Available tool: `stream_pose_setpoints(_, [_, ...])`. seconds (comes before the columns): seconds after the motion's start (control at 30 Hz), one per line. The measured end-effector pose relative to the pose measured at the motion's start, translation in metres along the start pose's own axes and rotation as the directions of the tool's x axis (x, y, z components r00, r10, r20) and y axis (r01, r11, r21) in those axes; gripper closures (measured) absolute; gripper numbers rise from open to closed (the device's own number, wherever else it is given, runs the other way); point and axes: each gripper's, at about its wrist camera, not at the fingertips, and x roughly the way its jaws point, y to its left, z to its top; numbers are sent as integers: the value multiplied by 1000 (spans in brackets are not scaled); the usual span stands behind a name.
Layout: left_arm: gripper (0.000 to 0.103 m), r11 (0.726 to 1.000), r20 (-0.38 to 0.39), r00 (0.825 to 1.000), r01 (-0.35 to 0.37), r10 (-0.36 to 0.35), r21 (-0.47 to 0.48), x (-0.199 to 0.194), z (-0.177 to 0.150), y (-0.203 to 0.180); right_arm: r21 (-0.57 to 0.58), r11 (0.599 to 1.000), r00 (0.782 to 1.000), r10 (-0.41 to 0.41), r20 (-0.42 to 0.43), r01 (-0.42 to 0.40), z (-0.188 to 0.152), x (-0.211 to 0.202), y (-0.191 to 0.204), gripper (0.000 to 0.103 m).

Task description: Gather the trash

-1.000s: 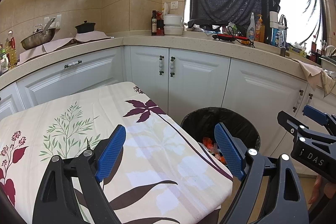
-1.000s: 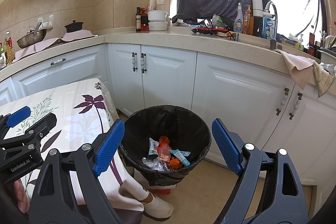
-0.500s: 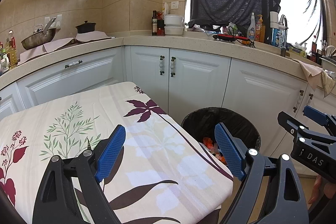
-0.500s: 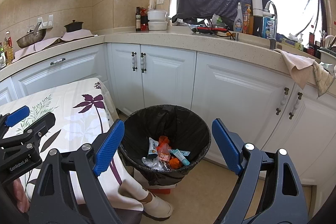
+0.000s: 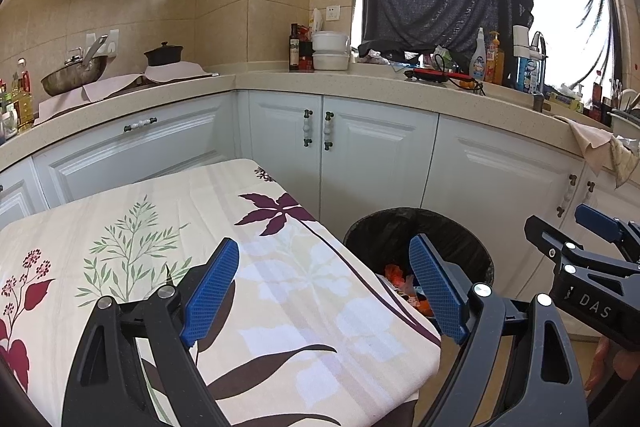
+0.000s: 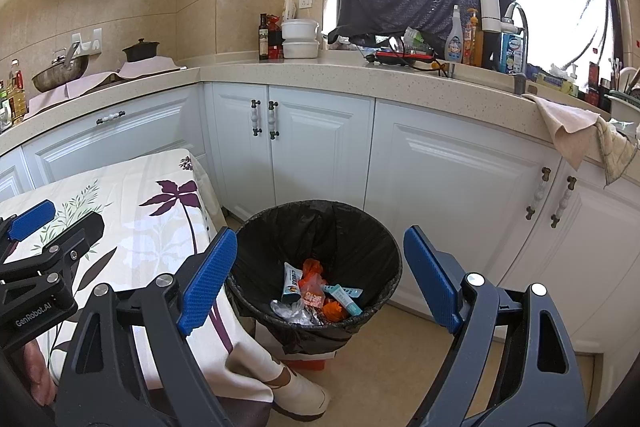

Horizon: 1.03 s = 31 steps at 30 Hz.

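The left gripper (image 5: 324, 291) hangs over the near corner of a bench draped in a floral tablecloth (image 5: 168, 243), its blue-padded jaws spread wide with nothing between them. The right gripper (image 6: 316, 281) hovers beside the bench, above a bin with a black bag liner (image 6: 320, 227), and its jaws are also spread wide and empty.

The bin stands on the floor just beside the bench's corner, in front of the white cabinet doors (image 6: 316, 147). The collected trash (image 6: 314, 297) lies at the bottom of the bin: a small white and teal tube, another teal tube, orange wrappers and crumpled clear plastic. In the left wrist view only a little orange trash shows past the bin's rim (image 5: 416, 217), and the right gripper appears at the right edge.
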Motion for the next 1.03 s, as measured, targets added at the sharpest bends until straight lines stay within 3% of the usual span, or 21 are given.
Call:
stream_pose_setpoints(0.77, [13,999,-34,999,-4,3,-32,8,1,6,-8,1000,1000,13,-7,-13,-1,3,9,20])
stream_pose_setpoints(1.03, [13,995,-79,994,-81,76,-56,16,-1,39,-44,997,998,66,-13,-67,4,11,32,15])
